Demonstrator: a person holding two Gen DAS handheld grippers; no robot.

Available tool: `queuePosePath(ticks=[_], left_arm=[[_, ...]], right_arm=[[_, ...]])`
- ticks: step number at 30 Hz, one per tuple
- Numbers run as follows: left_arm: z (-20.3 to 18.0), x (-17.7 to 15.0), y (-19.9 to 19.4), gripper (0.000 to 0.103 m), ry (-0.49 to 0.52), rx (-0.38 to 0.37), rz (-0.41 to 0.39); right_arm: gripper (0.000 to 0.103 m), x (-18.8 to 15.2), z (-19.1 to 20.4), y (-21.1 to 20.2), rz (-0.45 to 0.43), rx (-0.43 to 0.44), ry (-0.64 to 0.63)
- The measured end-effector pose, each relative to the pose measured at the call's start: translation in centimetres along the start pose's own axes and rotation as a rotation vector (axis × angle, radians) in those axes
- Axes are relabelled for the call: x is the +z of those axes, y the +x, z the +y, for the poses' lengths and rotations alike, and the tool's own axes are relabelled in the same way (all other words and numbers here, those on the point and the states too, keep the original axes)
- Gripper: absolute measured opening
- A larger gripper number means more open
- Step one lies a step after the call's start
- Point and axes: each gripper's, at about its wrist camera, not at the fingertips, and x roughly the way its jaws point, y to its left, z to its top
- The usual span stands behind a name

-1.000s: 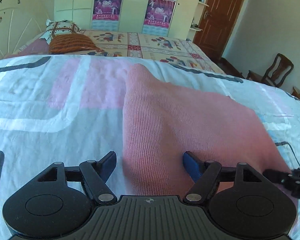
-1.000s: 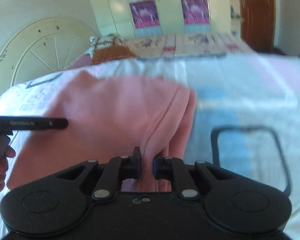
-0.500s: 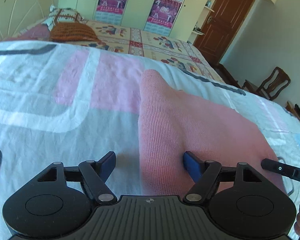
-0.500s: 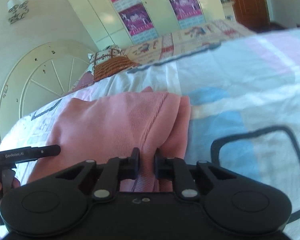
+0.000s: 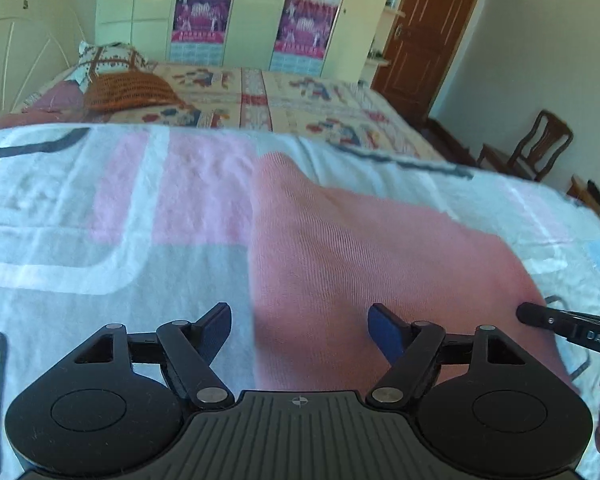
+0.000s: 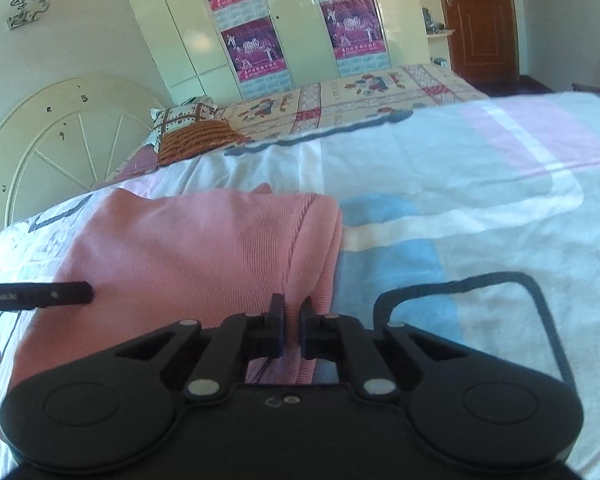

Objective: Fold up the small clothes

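1. Since a second ago your right tool (image 6: pixel 291 312) has kept its clamp on the pink knit garment (image 6: pixel 188 248) while its camera has tilted up, so more of the wardrobe (image 6: pixel 284 20) shows; your left tool (image 5: pixel 299 322) has stayed spread, with the room drifting a little in its view.
2. Your right tool is clenched on a bunched fold at the garment's right edge: fabric sits pinched between the two narrow fingers (image 6: pixel 277 320).
3. Your left tool is released, its blue pads (image 5: pixel 384 332) wide apart. One pad is over the garment (image 5: pixel 360 264), the other over the bedsheet (image 5: pixel 112 240) just left of the garment's left edge. You cannot tell whether the pads touch the cloth.
4. The garment lies on the pink, white and blue patterned sheet (image 6: pixel 480 208) of the near bed, with a doubled layer along its right side.
5. From each wrist camera you see the other tool's black tip hovering over the garment, at its right margin (image 5: pixel 568 326) and at its left margin (image 6: pixel 40 294).
6. Beyond the garment stands a second bed with a floral cover (image 5: pixel 300 104), an orange knitted cushion (image 5: pixel 130 88) at its head, and a brown door (image 5: pixel 428 36) to the wardrobe's right.
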Motion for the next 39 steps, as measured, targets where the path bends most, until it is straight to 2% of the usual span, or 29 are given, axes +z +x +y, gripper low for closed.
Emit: queuePosePath(ticks=[1, 4, 7, 9, 10, 11, 12, 14, 16, 17, 18, 19, 20, 22, 23, 26, 28, 30, 31, 32, 33, 37, 39], left_arm=[[0.3, -0.3, -0.6, 0.075, -0.001, -0.010, -0.003], [0.2, -1.7, -0.1, 0.076, 0.066, 0.057, 0.042], [0.4, -2.1, -0.4, 0.075, 0.041, 0.053, 0.041], [0.5, -2.1, -1.9, 0.075, 0.021, 0.027, 0.022], [0.5, -2.5, -2.7, 0.075, 0.016, 0.011, 0.010], [0.5, -3.0, -3.5, 0.075, 0.016, -0.002, 0.000], [0.6, -3.8, -4.2, 0.075, 0.009, -0.014, -0.002], [0.4, -5.4, -4.8, 0.075, 0.013, -0.029, 0.020], [-0.3, -7.0, -4.3, 0.075, 0.061, 0.025, 0.049], [-0.6, -7.7, -3.7, 0.076, 0.092, 0.051, 0.071], [-0.7, -7.8, -3.7, 0.075, 0.094, 0.052, 0.072], [-0.7, -7.4, -3.9, 0.075, 0.085, 0.053, 0.065], [-0.9, -6.6, -4.6, 0.075, 0.091, 0.054, 0.028], [-1.3, -4.9, -5.2, 0.075, 0.117, 0.058, -0.057], [-1.5, -3.4, -4.7, 0.075, 0.129, 0.074, -0.068], [-1.3, 0.9, -1.9, 0.075, 0.108, 0.074, -0.080], [-1.0, 3.0, 1.1, 0.075, 0.112, 0.112, -0.055], [-0.6, 4.1, 4.6, 0.075, 0.123, 0.185, 0.008], [0.0, 4.3, 6.0, 0.076, 0.103, 0.185, 0.036], [0.5, 4.3, 6.6, 0.080, 0.083, 0.173, 0.039], [0.6, 4.2, 6.8, 0.084, 0.073, 0.184, 0.035], [0.2, 3.6, 5.1, 0.085, 0.059, 0.184, 0.020], [0.4, 2.9, 2.6, 0.085, 0.049, 0.158, -0.016]], right_arm=[[0.006, 0.1, -0.1, -0.4, -0.007, 0.001, -0.002], [0.006, 0.2, -0.3, 0.5, 0.023, -0.028, -0.030], [0.009, 0.3, -0.5, 1.0, 0.048, -0.015, -0.007], [0.025, 0.6, -0.2, -0.9, 0.003, -0.040, 0.001], [0.025, 0.6, 0.2, -2.4, -0.030, -0.048, -0.014], [0.025, 0.5, 0.5, -3.9, -0.050, -0.028, -0.032], [0.019, 0.3, 0.9, -5.1, -0.054, -0.004, -0.040], [0.013, -0.9, 2.1, -6.9, -0.026, 0.066, -0.107], [0.010, -2.6, 3.2, -7.2, 0.027, 0.093, -0.198], [0.005, -3.7, 3.5, -6.6, 0.065, 0.062, -0.253], [0.002, -4.4, 3.3, -5.5, 0.102, -0.013, -0.278], [0.001, -4.6, 2.6, -4.9, 0.113, -0.032, -0.260], [0.002, -4.0, 1.9, -5.0, 0.100, -0.010, -0.204], [0.015, -2.4, 2.1, -5.8, 0.007, -0.028, -0.196], [0.017, -1.4, 2.2, -5.8, -0.039, -0.026, -0.203], [0.014, 2.3, 1.9, -3.4, -0.072, -0.008, -0.163], [0.013, 4.4, 1.5, -0.3, -0.047, -0.012, -0.142], [0.011, 5.7, 1.3, 3.9, 0.029, -0.034, -0.172], [0.009, 5.8, 1.1, 6.1, 0.089, -0.081, -0.209], [0.009, 5.7, 0.7, 7.4, 0.098, -0.090, -0.222], [0.009, 5.8, 0.6, 7.8, 0.084, -0.088, -0.221], [0.012, 5.4, 2.0, 7.6, 0.103, -0.123, -0.298], [0.023, 5.0, 2.4, 5.6, 0.067, -0.123, -0.293]])
